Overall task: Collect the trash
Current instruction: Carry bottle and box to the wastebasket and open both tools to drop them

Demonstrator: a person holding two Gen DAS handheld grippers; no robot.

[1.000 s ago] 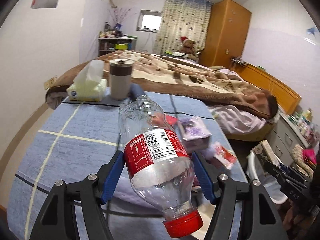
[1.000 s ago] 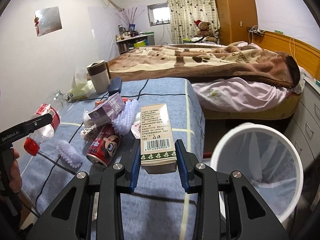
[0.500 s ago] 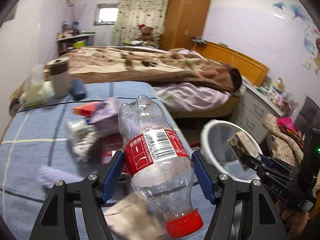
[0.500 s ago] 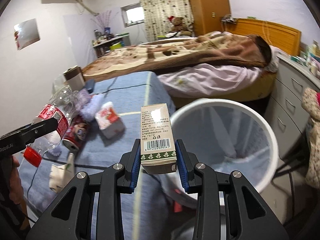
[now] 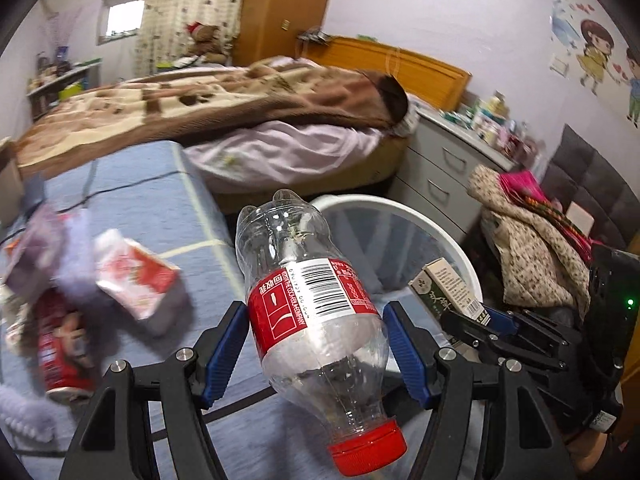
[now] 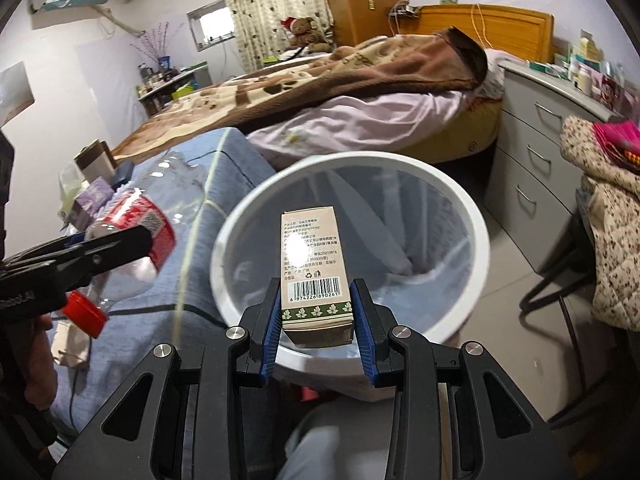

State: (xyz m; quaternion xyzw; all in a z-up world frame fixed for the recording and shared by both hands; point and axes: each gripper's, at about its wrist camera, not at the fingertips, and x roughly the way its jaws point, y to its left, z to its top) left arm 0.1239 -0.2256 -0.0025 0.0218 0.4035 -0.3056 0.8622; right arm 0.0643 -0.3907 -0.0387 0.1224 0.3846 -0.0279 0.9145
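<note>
My left gripper (image 5: 316, 344) is shut on a clear plastic bottle (image 5: 312, 304) with a red label and red cap, held above the blue table's right edge. My right gripper (image 6: 318, 316) is shut on a beige carton box (image 6: 310, 264), held over the near rim of the white trash bin (image 6: 476, 240). The bin (image 5: 452, 244) shows behind the bottle in the left wrist view, with the box (image 5: 448, 292) at its rim. The bottle (image 6: 136, 236) shows at the left of the right wrist view.
Loose trash lies on the blue table (image 5: 160, 208): a red-white packet (image 5: 136, 276), a red can (image 5: 60, 344), purple fluffy pieces (image 5: 76, 256). A bed (image 6: 340, 92) stands behind, a grey drawer unit (image 6: 552, 128) and a chair with clothes (image 6: 608, 216) to the right.
Both grippers swung right from the table toward the bin. The box now hangs over the bin's rim; the bottle is near the table's right edge.
</note>
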